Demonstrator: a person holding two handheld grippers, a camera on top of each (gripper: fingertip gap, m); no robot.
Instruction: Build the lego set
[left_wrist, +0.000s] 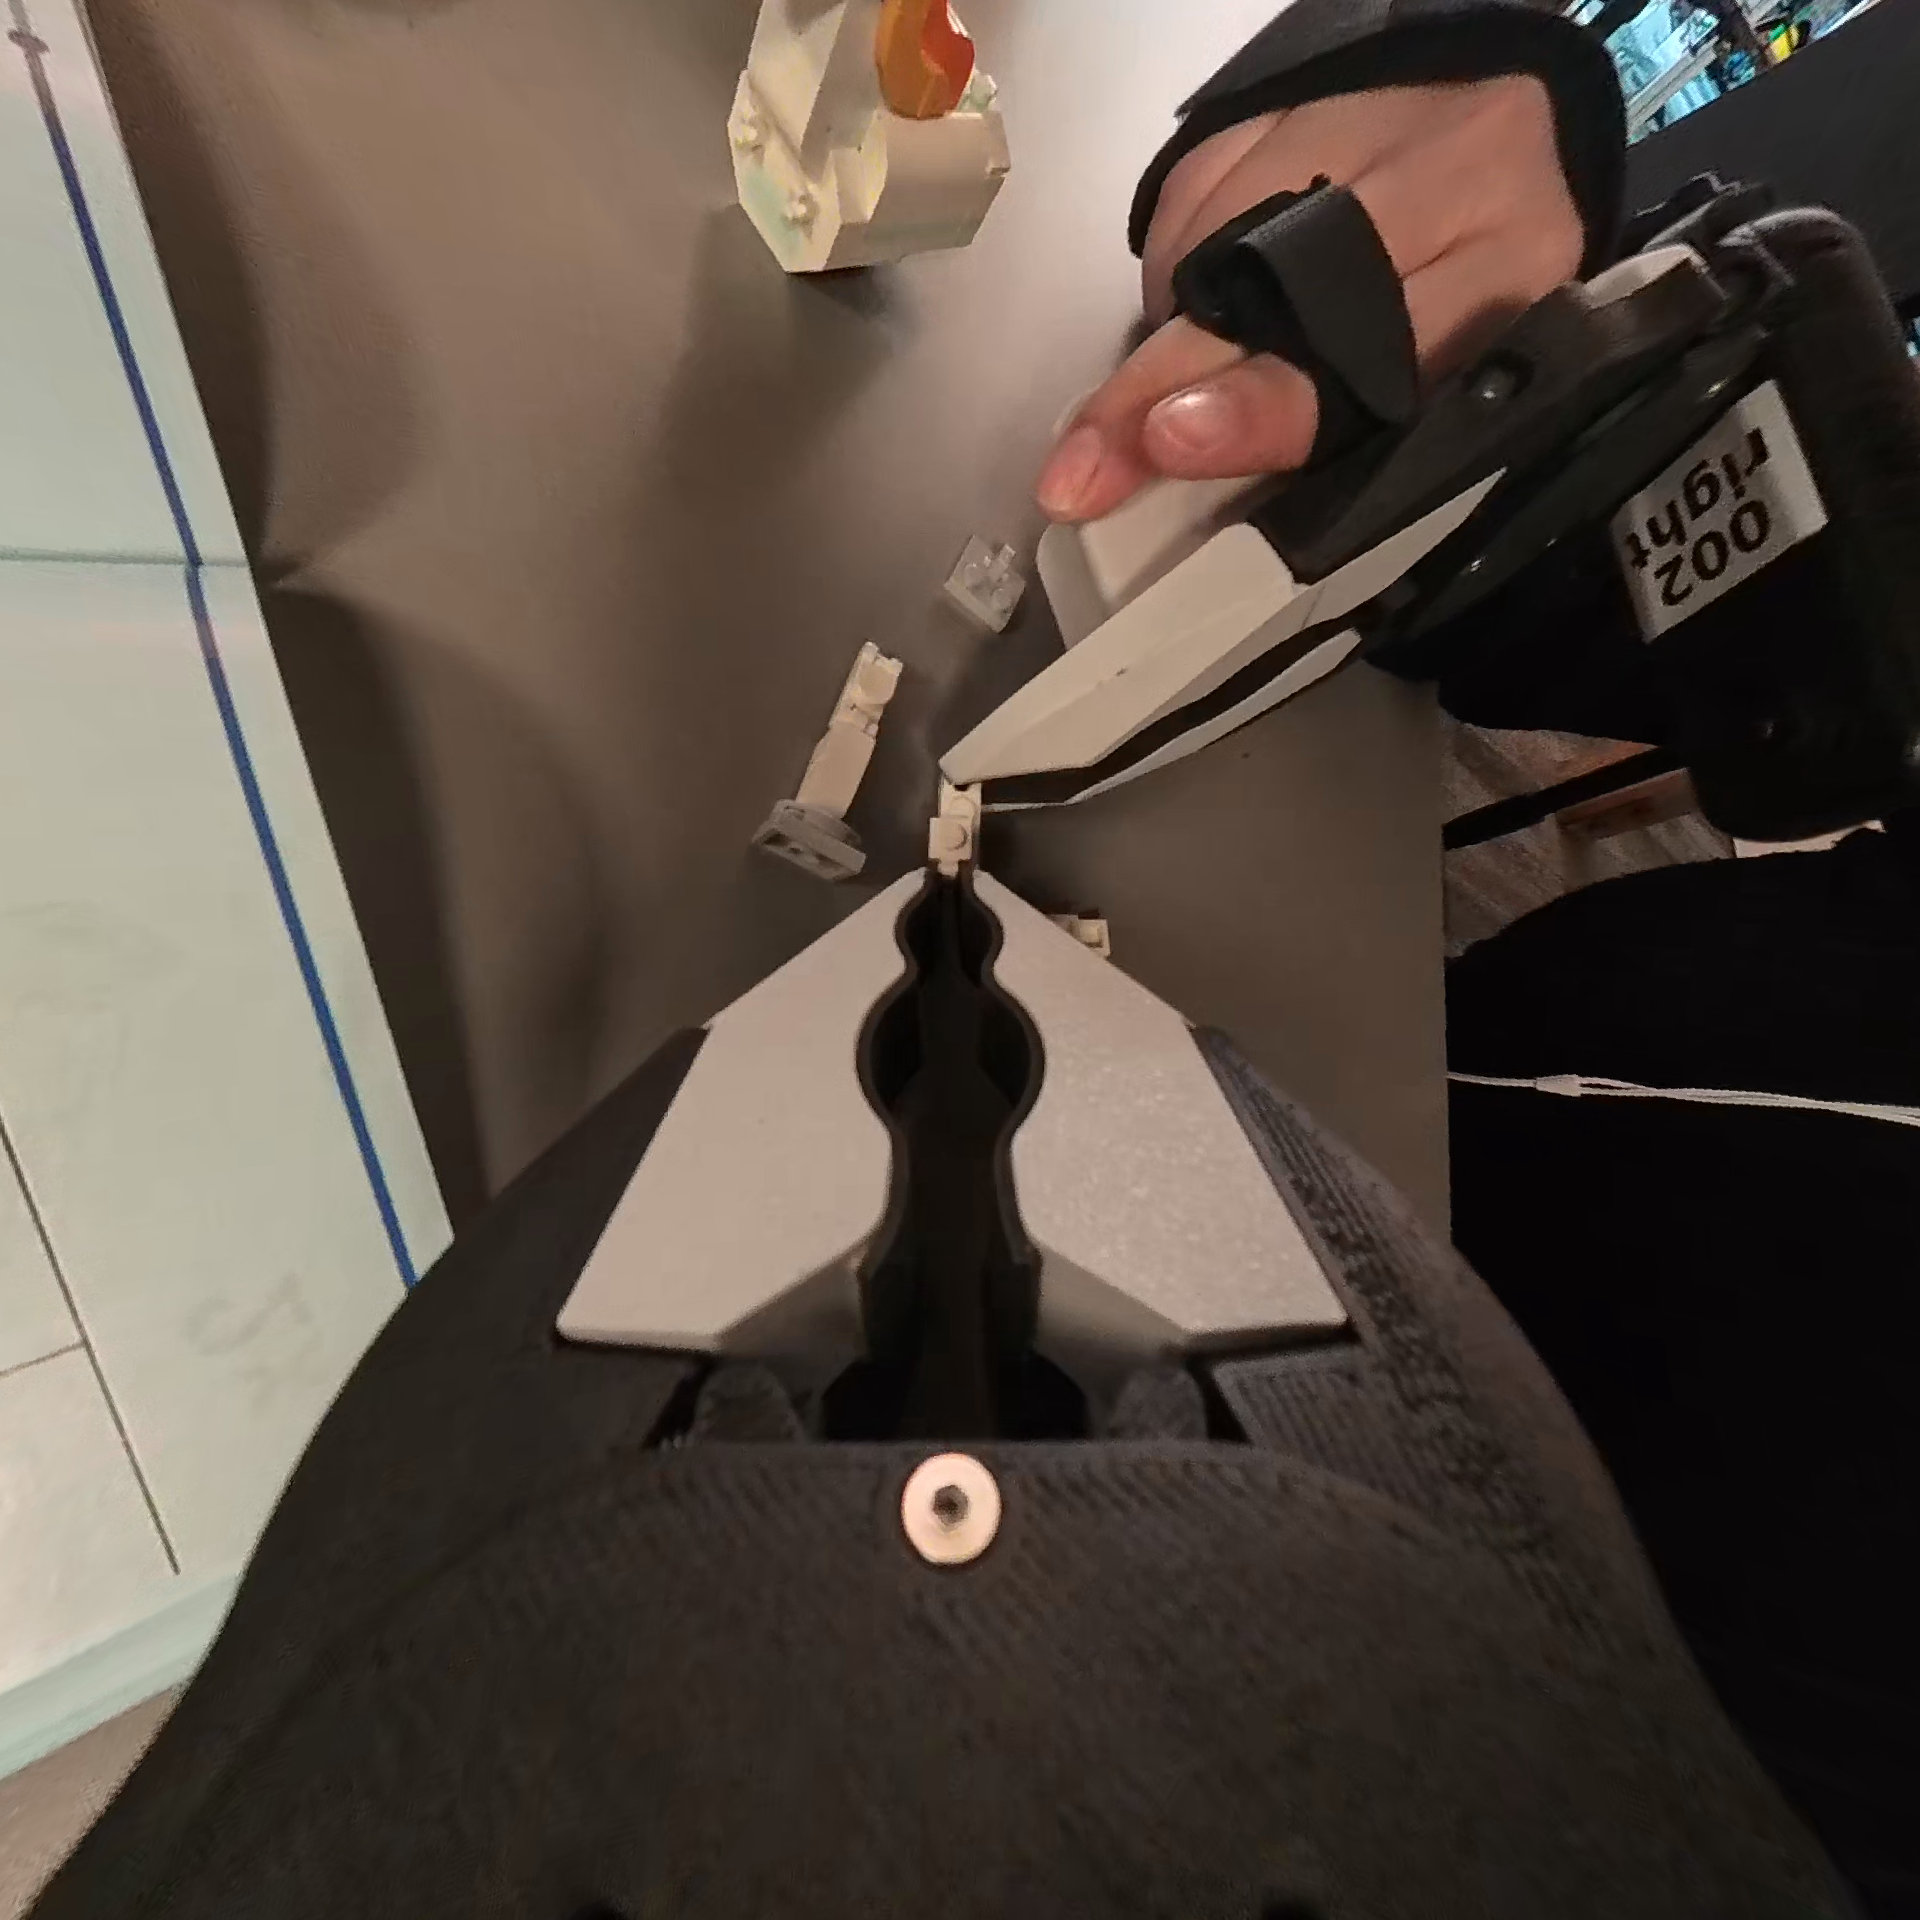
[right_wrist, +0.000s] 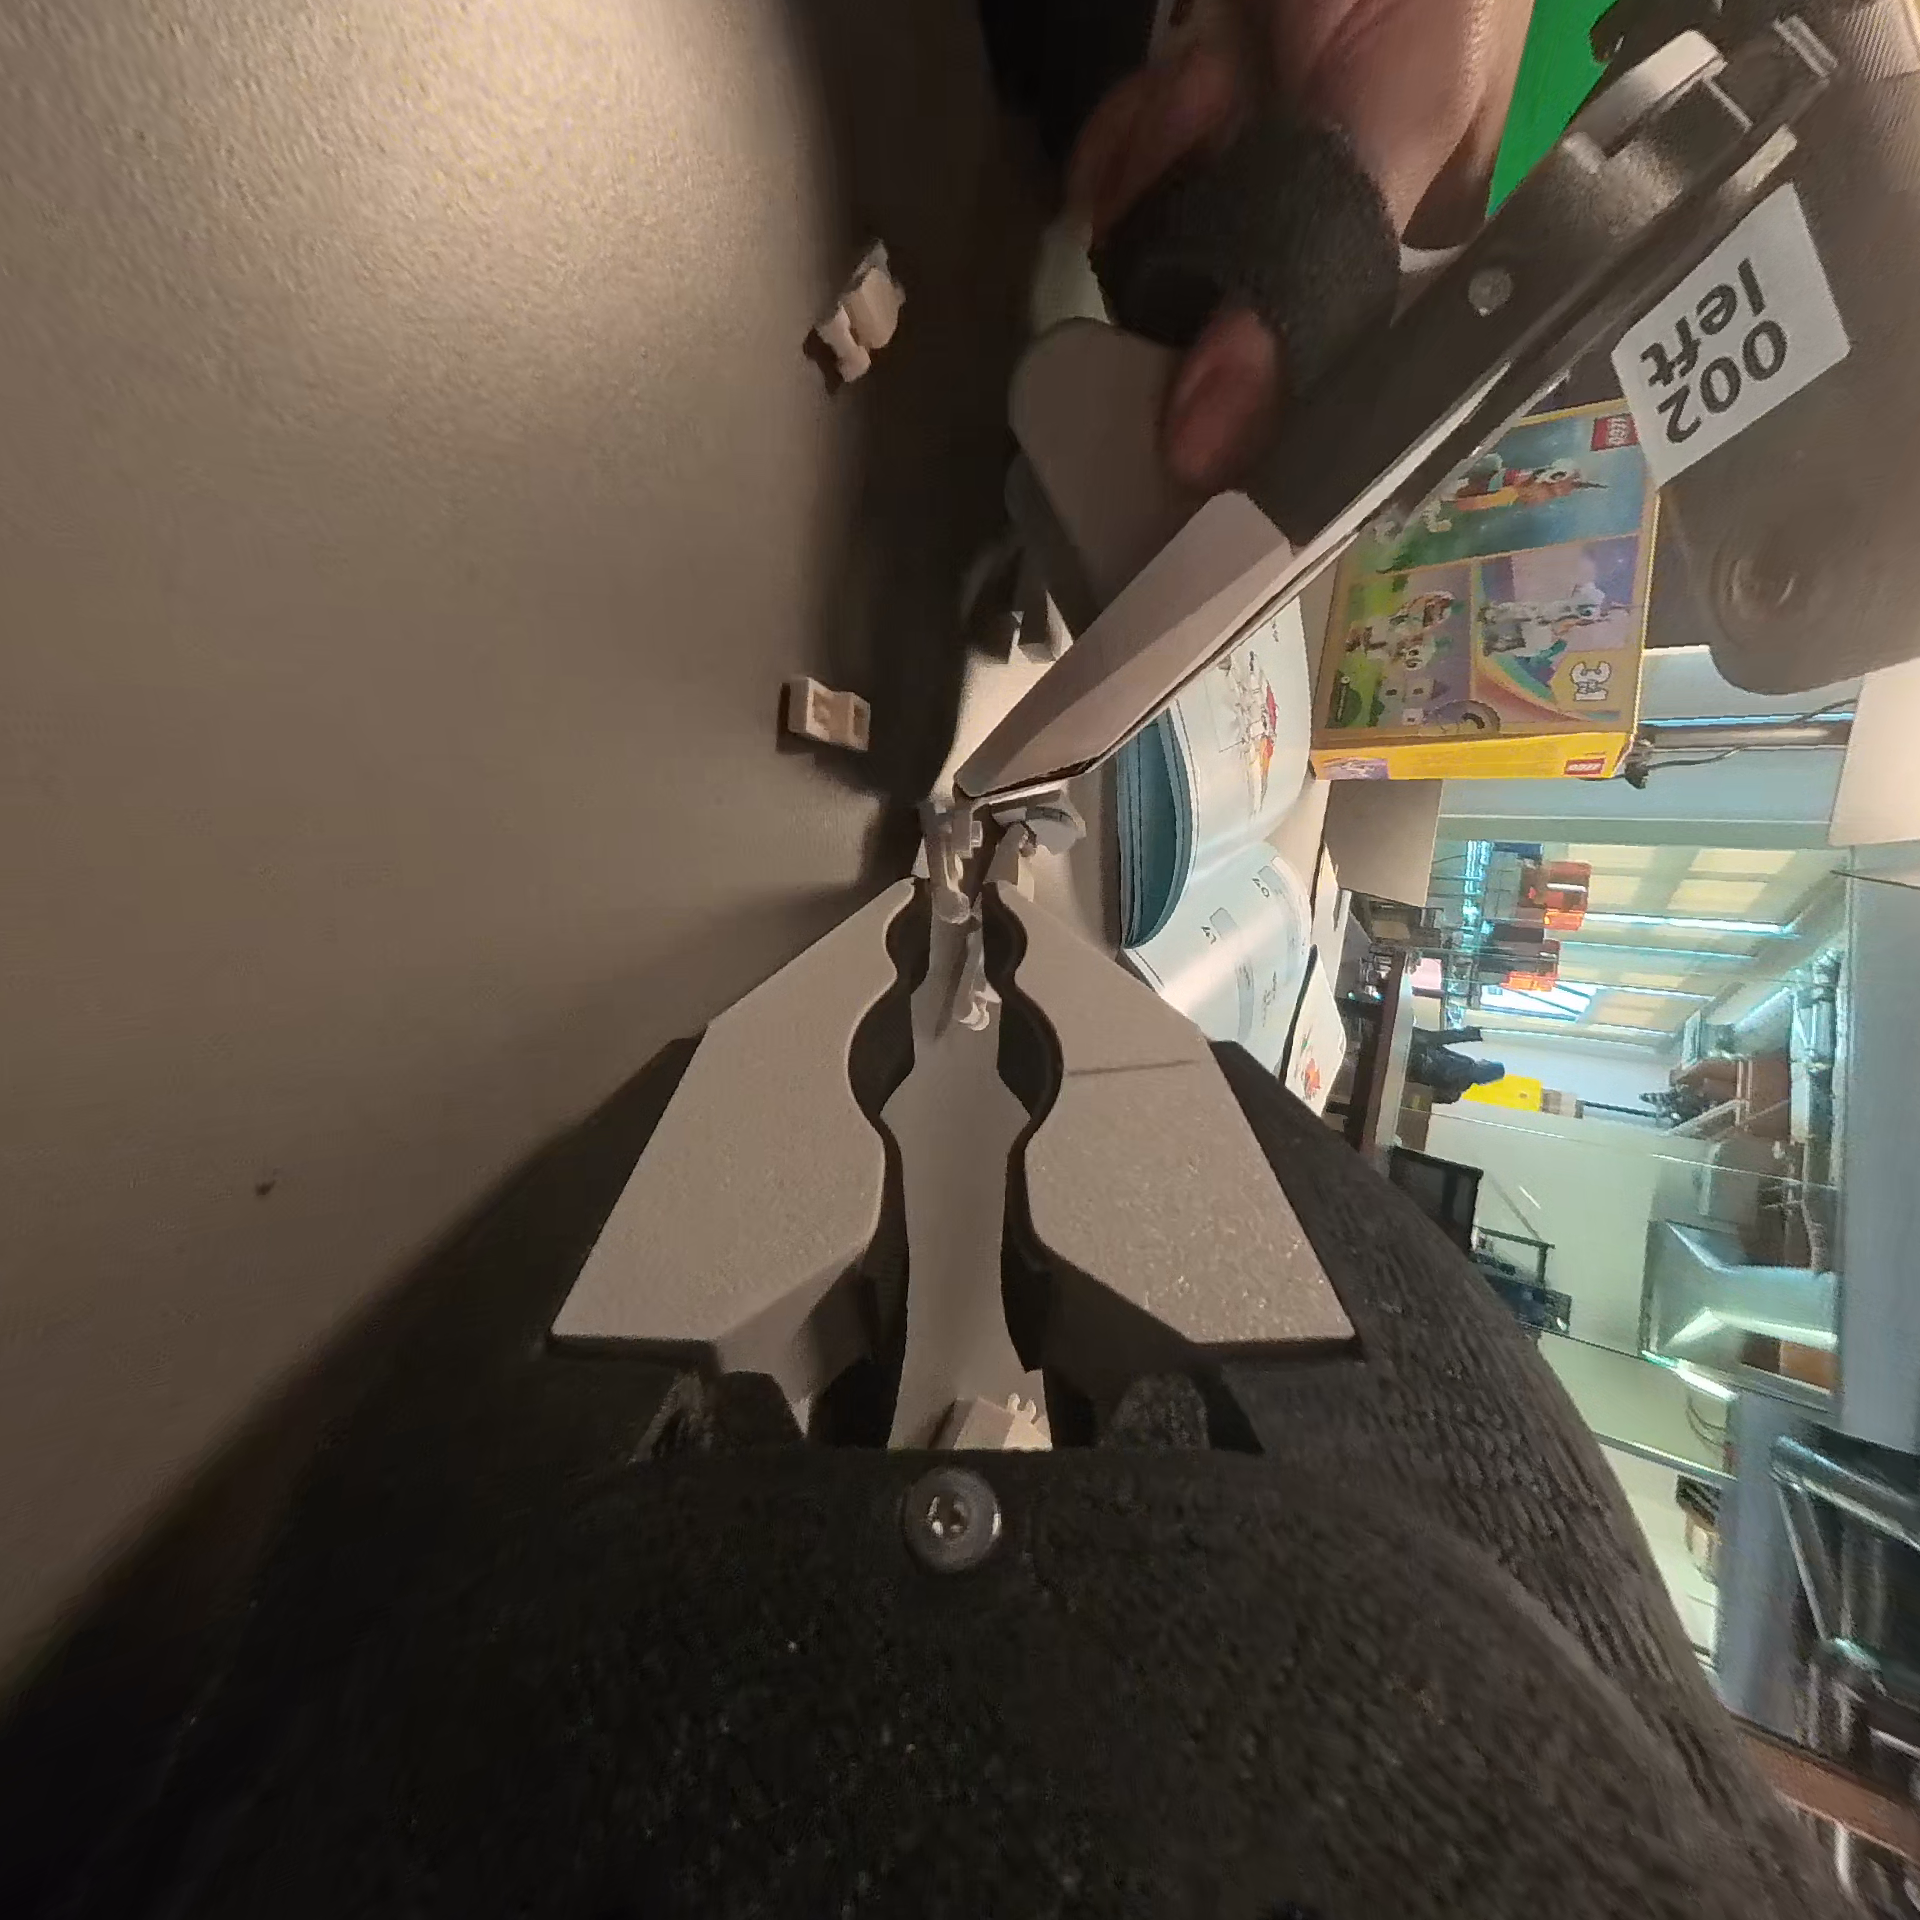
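Grey table (left_wrist: 499, 520); blurry, seemingly glass-walled room beyond.

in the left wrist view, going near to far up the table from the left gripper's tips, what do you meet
Left gripper → small white piece pinched in its tips, with the right gripper meeting it → grey plate → long white piece → small grey brick → white and orange build
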